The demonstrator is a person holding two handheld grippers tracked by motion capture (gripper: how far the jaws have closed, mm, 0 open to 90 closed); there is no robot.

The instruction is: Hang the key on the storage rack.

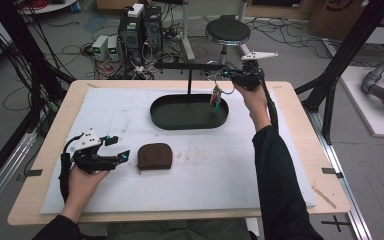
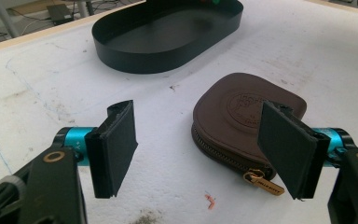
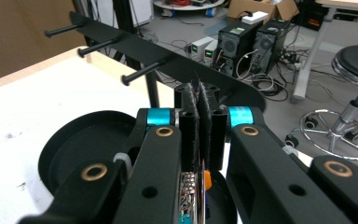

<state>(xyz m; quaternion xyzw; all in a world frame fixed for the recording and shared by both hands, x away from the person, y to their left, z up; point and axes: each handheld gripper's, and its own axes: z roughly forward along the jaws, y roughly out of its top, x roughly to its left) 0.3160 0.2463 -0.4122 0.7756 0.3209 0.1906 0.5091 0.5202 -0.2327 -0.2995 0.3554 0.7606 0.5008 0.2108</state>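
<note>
1. Right gripper (image 1: 227,75) is raised over the far right end of the black oval tray (image 1: 165,120), jaws pressed together on a small bunch of keys and tags (image 1: 216,96). In the right gripper view, a bit of circuit board and orange tag sit just below the pads.
2. The bunch hangs straight down from the jaws, long axis vertical, bottom just above the tray's inside.
3. Peg rack (image 3: 121,46) stands just ahead of the right jaws, pegs pointing towards the gripper. The nearest peg (image 3: 142,74) is slightly left. Likely hang target, a guess.
4. Left gripper (image 1: 121,156) rests low on the white mat (image 1: 220,170), jaws wide and empty.
5. Brown zip pouch (image 2: 242,121) lies flat just ahead of the left jaws, zipper pull towards the gripper.
</note>
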